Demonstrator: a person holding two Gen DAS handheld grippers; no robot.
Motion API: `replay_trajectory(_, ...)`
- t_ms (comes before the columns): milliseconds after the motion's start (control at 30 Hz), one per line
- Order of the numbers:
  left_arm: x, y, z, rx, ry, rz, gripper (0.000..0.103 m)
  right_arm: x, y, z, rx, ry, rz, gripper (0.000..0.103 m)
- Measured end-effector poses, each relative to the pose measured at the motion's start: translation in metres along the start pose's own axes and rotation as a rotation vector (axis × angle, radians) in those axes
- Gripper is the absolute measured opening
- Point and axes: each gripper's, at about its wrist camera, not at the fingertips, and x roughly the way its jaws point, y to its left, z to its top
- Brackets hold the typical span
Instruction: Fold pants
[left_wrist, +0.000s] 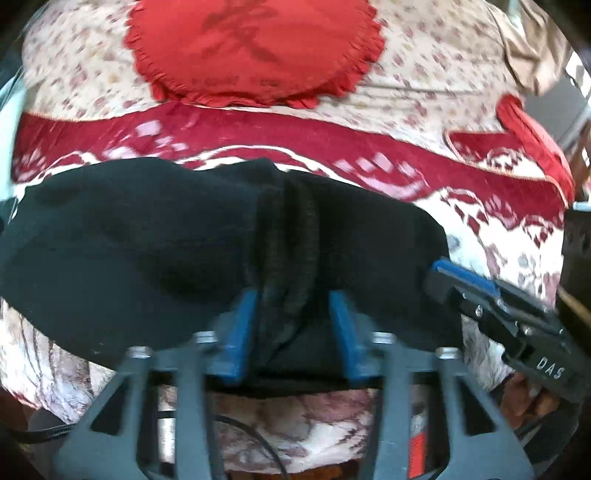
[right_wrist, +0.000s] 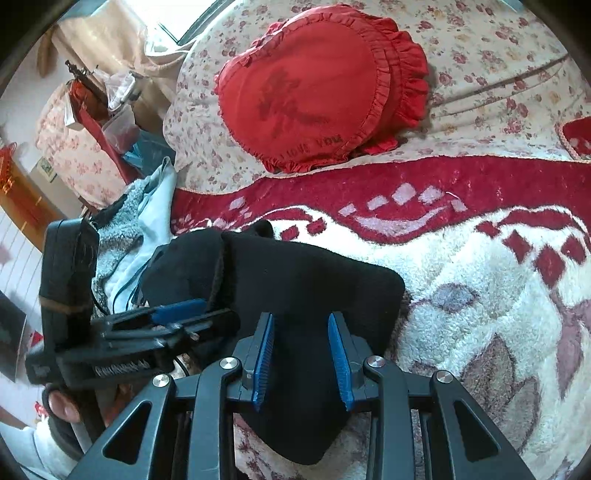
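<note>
The black pants (left_wrist: 147, 251) lie bunched on a red and white fleece blanket (left_wrist: 498, 236) on a bed. My left gripper (left_wrist: 293, 310) straddles a thick gathered fold of the pants, its blue pads against the cloth. My right gripper (right_wrist: 301, 332) straddles another part of the pants (right_wrist: 303, 288), with cloth running between its blue pads and hanging down below them. In the left wrist view the right gripper (left_wrist: 439, 271) meets the pants' right edge. In the right wrist view the left gripper (right_wrist: 184, 308) lies at the left side of the pants.
A red frilled heart cushion (right_wrist: 317, 96) rests on the floral bedspread (right_wrist: 498, 48) behind the blanket. Pale blue and grey clothes (right_wrist: 147, 221) are piled at the bed's left edge. Cluttered furniture (right_wrist: 92, 110) stands beyond it.
</note>
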Motion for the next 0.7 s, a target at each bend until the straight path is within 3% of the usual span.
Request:
replay_trajectory(33,-0.002,-0.002,-0.001,0.007,-0.017,0.019,0.02,-0.002,0.001,0.0,0.0,-0.008,-0.007,0.029)
replay_trajectory(67,-0.004,-0.002,0.0,0.013,-0.029,0.04,0.015,-0.004,0.002,0.0,-0.001,-0.015,-0.01,0.029)
replay_trajectory(233,-0.021,0.022,0.007,-0.063,-0.063,-0.009,0.013,-0.015,0.008,0.006,-0.019,-0.053,-0.029,0.029)
replay_trajectory(433,-0.022,0.042,-0.001,-0.098,-0.067,0.023,0.013,-0.01,0.026,0.017,-0.079,-0.061,-0.055,0.029)
replay_trajectory(567,-0.011,0.036,-0.004,-0.084,-0.071,0.074,0.013,0.027,0.029,0.018,-0.125,0.033,-0.123,0.029)
replay_trajectory(700,-0.01,0.03,-0.003,-0.057,-0.077,0.111,0.013,0.035,0.034,0.017,-0.152,0.025,-0.156,0.029)
